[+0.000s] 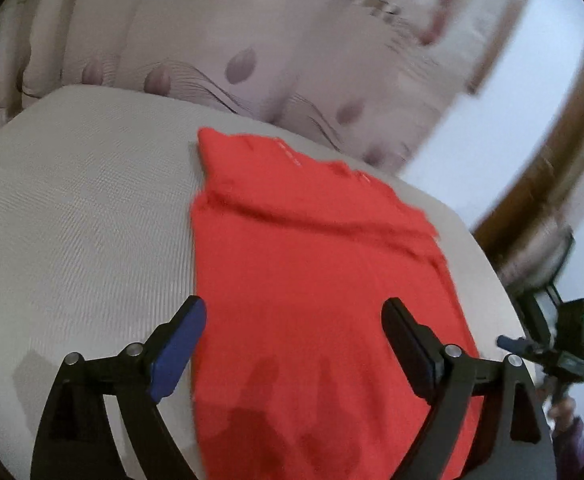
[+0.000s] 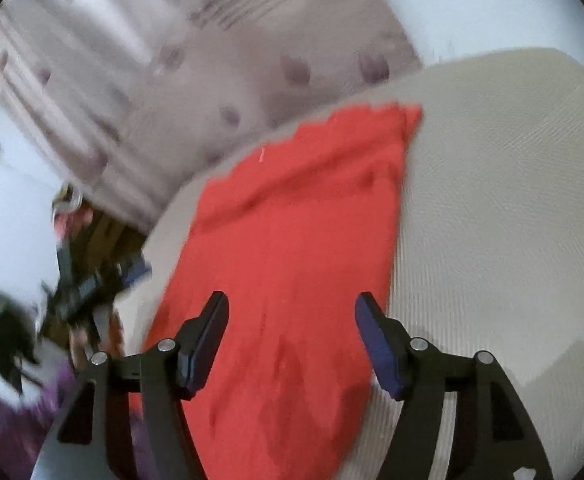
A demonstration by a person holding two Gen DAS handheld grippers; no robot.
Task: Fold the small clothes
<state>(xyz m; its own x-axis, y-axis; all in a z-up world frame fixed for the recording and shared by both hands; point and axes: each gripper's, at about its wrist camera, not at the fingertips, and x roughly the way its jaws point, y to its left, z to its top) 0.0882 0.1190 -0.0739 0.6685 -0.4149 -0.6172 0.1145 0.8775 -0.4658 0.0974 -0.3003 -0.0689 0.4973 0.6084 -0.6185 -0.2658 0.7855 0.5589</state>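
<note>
A red garment [image 1: 312, 260] lies flat on a pale ribbed mattress [image 1: 71, 220], with a fold crease across its far part. My left gripper [image 1: 294, 302] hovers over the near left edge of the cloth, jaws wide apart, nothing between the blue pads [image 1: 175, 356]. In the right wrist view the same red garment [image 2: 292, 220] runs away from me, and my right gripper [image 2: 292, 298] hangs open above its near right part, holding nothing. Finger shadows fall on the cloth below both grippers. Each view catches the other gripper off to the side, blurred.
A pinkish fabric with purple petal prints [image 1: 211, 48] rises behind the mattress [image 2: 492, 200]. A wooden frame [image 1: 552, 168] and a white wall [image 1: 512, 100] stand to the right. A purple sleeve [image 2: 11, 420] shows at the lower left of the right wrist view.
</note>
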